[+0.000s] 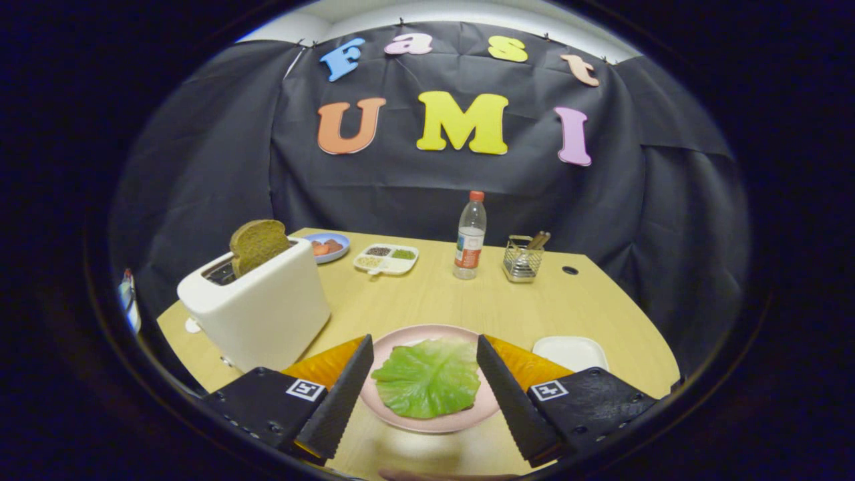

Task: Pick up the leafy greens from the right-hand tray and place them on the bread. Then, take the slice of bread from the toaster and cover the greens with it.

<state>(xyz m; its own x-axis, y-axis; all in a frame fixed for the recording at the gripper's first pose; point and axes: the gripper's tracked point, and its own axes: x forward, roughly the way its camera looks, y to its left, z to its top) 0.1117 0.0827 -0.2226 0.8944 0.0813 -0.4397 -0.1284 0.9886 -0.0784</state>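
A green leaf of lettuce (427,377) lies flat on a round pink plate (434,424) on the wooden table. It covers the plate's middle, so whatever is under it is hidden. My gripper (424,341) hovers open over the plate. One finger stands on each side of the leaf and neither touches it. To the left, beyond the fingers, a white toaster (257,314) holds a brown slice of bread (257,246) that sticks up out of its slot. A small white tray (570,352) sits just right of the plate with nothing on it.
Along the table's far side stand a blue plate with food (327,246), a white divided dish (386,258), a plastic bottle (470,237) and a wire basket (523,260). A cable hole (570,270) is right of the basket. Black cloth closes the booth behind.
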